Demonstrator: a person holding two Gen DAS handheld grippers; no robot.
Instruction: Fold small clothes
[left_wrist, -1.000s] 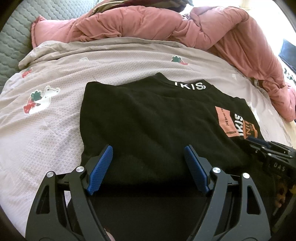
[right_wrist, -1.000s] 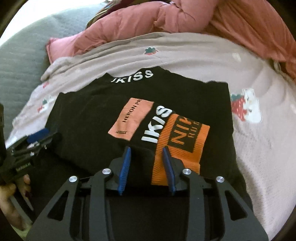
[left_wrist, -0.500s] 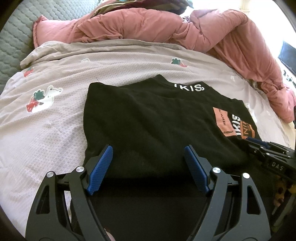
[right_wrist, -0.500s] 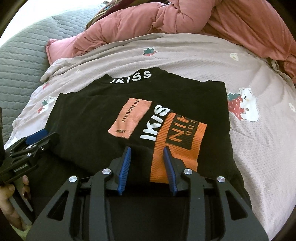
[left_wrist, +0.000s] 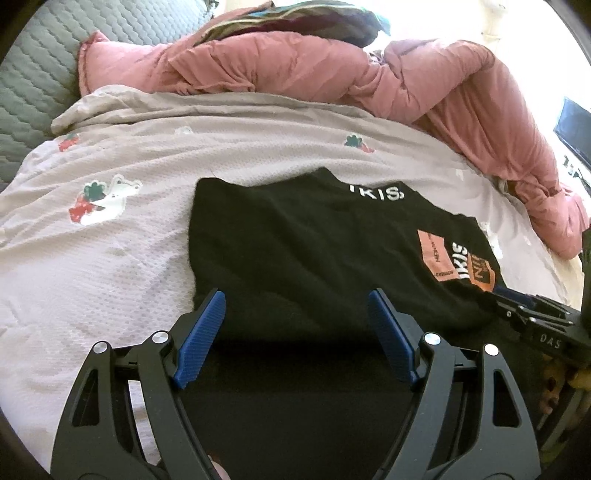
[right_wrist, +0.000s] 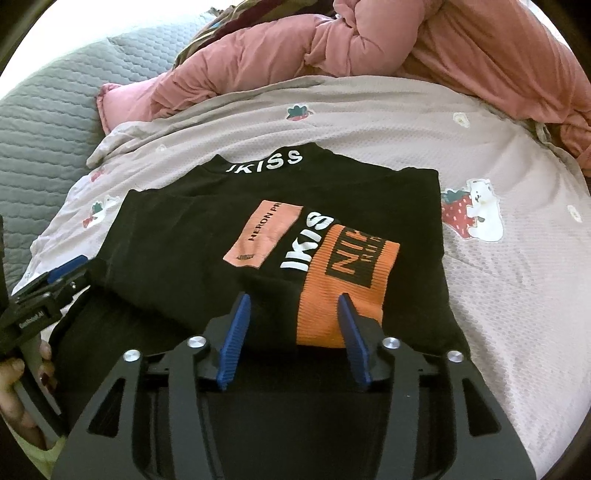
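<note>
A folded black T-shirt (right_wrist: 177, 254) with orange patches lies flat on the strawberry-print bedsheet (right_wrist: 509, 291). The left hand-held gripper (left_wrist: 295, 325) hovers at its near edge, jaws wide apart; the right hand-held gripper (right_wrist: 293, 332) likewise, jaws apart. A pink duvet (left_wrist: 332, 70) lies beyond

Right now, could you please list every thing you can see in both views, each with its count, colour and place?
shirt: one, black with white lettering and orange patches, folded flat on the bedsheet
bedsheet: one, pale pink-grey with strawberry and bear prints, under the shirt
duvet: one, pink, bunched behind the bedsheet
quilted cover: one, grey-green, far left
left gripper: one, black with blue pads, open over the shirt's near edge
right gripper: one, black with blue pads, open above the orange patch
</note>
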